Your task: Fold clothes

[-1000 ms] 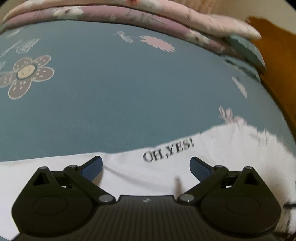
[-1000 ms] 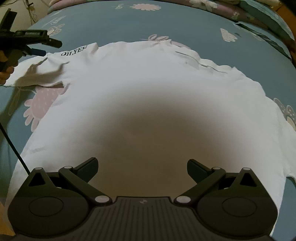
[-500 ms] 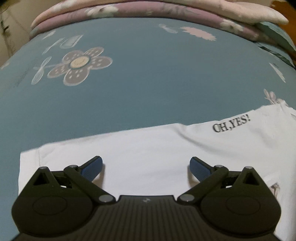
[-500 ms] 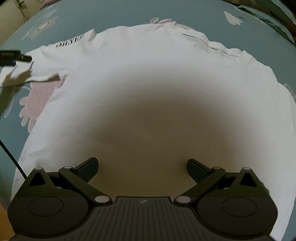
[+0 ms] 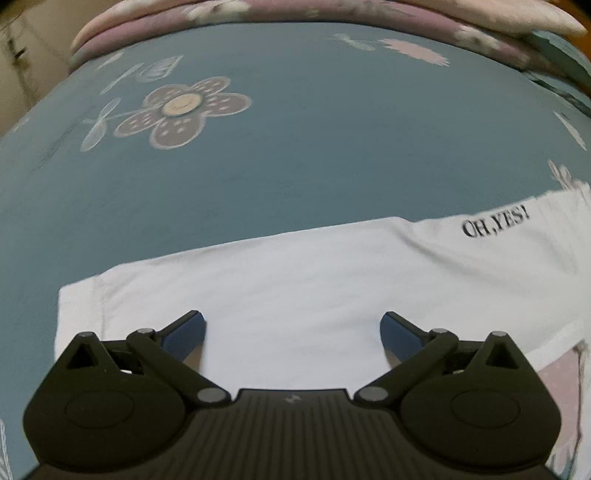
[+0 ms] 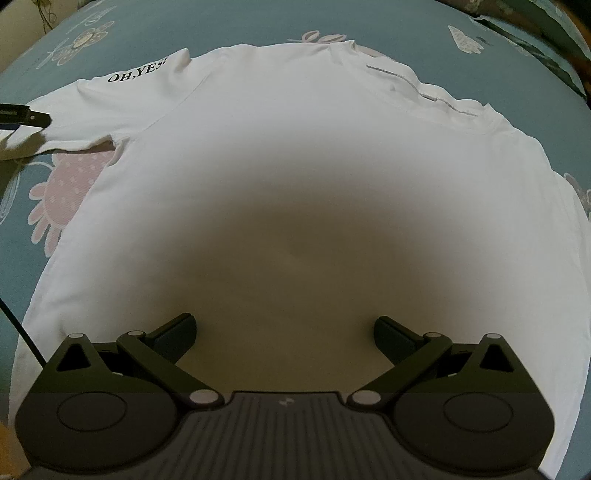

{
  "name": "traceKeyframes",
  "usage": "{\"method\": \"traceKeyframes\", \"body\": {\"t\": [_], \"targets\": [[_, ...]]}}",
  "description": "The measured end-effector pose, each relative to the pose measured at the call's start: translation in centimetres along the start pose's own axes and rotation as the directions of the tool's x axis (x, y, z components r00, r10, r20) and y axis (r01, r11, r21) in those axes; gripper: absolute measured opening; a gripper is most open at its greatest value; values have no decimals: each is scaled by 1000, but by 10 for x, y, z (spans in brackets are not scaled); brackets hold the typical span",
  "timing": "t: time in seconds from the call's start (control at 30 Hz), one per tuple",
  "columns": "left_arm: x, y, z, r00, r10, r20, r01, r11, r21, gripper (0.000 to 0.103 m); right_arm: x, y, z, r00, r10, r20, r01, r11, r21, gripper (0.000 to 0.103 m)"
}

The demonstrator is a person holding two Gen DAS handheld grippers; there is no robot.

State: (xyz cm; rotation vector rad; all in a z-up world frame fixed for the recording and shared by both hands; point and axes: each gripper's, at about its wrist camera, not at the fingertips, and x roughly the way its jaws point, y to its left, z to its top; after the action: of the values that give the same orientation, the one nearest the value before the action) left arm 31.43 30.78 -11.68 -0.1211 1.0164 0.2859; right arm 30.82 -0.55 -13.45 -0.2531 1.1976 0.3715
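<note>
A white T-shirt lies spread flat on a blue flowered bedsheet, with black "OH,YES!" lettering on its left sleeve. My left gripper hovers open just over that sleeve, near its cuff end; nothing is between its blue pads. In the right wrist view it shows as a dark tip at the left edge. My right gripper stands open low over the shirt's lower body, casting a wide dark shadow on the cloth. The collar lies at the far side.
Folded pink and mauve floral bedding is piled along the far edge of the bed. The bed's left edge drops off to a pale floor. A thin black cable crosses the shirt's lower left.
My left gripper has slid left along the sleeve toward its cuff, so the lettering now sits far right. My right gripper has moved in over the shirt's lower body. Both stayed open.
</note>
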Motion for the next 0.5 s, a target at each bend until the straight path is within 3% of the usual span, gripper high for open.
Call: {"method": "traceKeyframes", "body": {"t": [0.13, 0.23, 0.37, 0.5], "targets": [[-8, -9, 3, 1000, -18, 15, 17, 999, 47, 101, 0, 1, 0, 1000, -4, -2, 4, 1000, 2, 103], [1, -12, 2, 997, -3, -72, 4, 1000, 23, 101, -1, 2, 0, 1000, -5, -5, 5, 1000, 2, 103], [-17, -24, 11, 1000, 5, -17, -5, 1000, 7, 101, -6, -1, 2, 1000, 8, -11, -8, 1000, 25, 103], [-30, -53, 22, 1000, -9, 17, 8, 999, 52, 101, -23, -20, 2, 997, 36, 66, -44, 992, 116, 103]]}}
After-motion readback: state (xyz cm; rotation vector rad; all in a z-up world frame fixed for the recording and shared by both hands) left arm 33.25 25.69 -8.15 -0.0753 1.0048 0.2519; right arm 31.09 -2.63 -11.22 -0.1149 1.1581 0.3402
